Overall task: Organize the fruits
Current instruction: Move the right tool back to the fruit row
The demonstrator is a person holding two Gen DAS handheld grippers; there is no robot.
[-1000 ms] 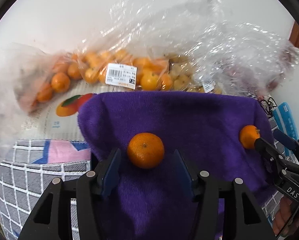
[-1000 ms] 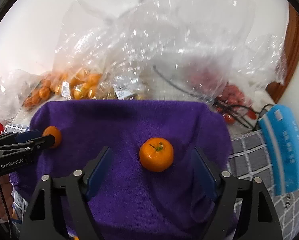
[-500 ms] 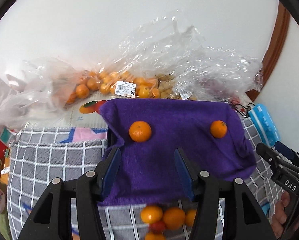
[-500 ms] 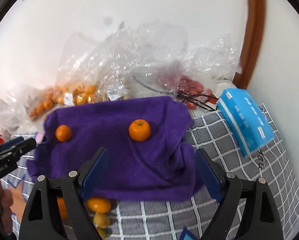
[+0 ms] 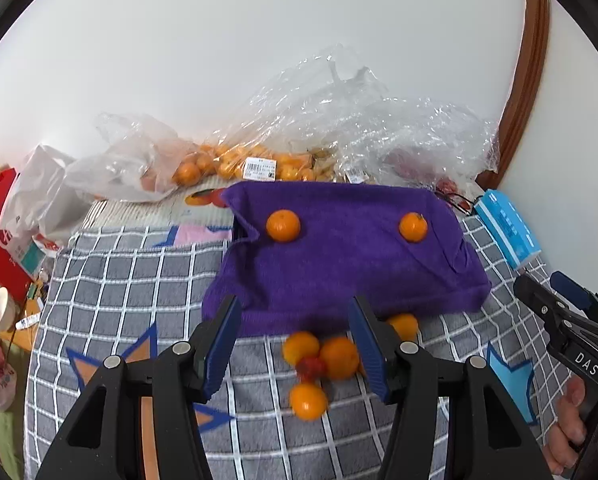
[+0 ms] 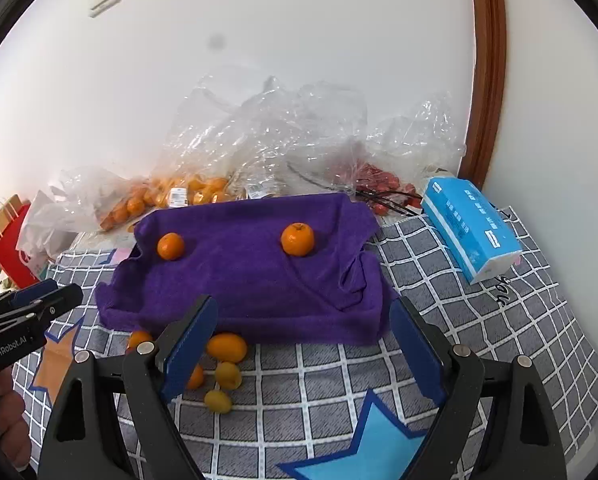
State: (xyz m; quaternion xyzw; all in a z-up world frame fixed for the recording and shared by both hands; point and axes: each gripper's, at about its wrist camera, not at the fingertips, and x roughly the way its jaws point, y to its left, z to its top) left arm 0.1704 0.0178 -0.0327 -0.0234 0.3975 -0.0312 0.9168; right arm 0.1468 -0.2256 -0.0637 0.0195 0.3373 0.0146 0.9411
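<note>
Between the blue pads of the left claw (image 5: 293,354), which stand apart and grip nothing, lies a small heap of loose fruit (image 5: 319,364) on the grey checked surface (image 5: 131,280), just in front of the purple towel's near edge. The right claw (image 6: 303,348) also stands wide apart and empty, with the same heap showing low on its left side. Out from there, the purple towel (image 6: 259,280) is draped over something box-like, and two oranges sit on top of it, well apart: the left orange (image 5: 283,225) and the right orange (image 5: 413,227), the second with a stem showing. In the heap I count about five pieces from the right wrist view, two or three orange ones and two smaller yellowish ones; the left wrist view adds one small red fruit, though blur makes the tally unsure. Such fruit looks light, round and firm-skinned, so it will likely roll when nudged and bruise under a hard squeeze; the best hold is probably across the widest middle, pads on opposite sides, with gentle closing. The soft towel may let an orange settle rather than roll. Behind the towel lie clear plastic bags (image 6: 267,140) with more oranges and some red fruit, too crowded to count, and a blue tissue pack (image 6: 469,232) rests to the right.
</note>
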